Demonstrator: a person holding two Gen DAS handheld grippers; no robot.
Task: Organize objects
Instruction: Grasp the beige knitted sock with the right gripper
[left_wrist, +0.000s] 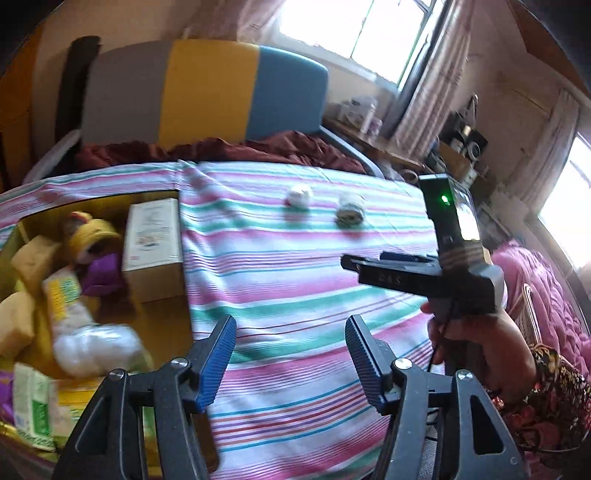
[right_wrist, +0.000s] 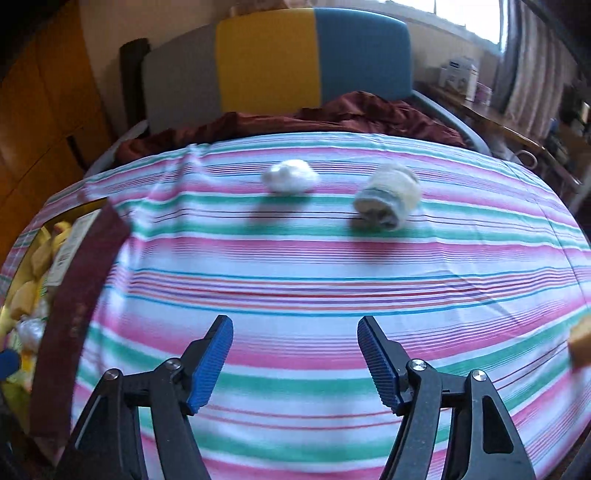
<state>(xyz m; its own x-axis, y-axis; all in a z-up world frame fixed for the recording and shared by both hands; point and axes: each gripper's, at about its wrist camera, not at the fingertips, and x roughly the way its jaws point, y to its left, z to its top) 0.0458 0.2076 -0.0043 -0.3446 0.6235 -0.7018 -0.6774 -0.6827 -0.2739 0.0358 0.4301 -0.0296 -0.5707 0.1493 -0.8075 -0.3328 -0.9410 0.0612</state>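
Note:
Two rolled bundles lie on the striped bed sheet (right_wrist: 295, 266): a white one (right_wrist: 290, 176) and a grey-cream one (right_wrist: 388, 201). They also show in the left wrist view, the white one (left_wrist: 298, 195) and the grey-cream one (left_wrist: 350, 209), far ahead. My left gripper (left_wrist: 291, 332) is open and empty, above the sheet beside a cardboard box (left_wrist: 159, 325) that holds several items, among them a white carton (left_wrist: 153, 236) and a plush toy (left_wrist: 92, 236). My right gripper (right_wrist: 295, 336) is open and empty, well short of the bundles. Its body (left_wrist: 436, 273) shows in the left wrist view.
The box flap (right_wrist: 74, 295) rises at the left of the right wrist view. A dark red blanket (right_wrist: 332, 114) and a grey, yellow and blue headboard (right_wrist: 280, 59) lie beyond the sheet. A cluttered desk (left_wrist: 388, 147) stands at the right under windows.

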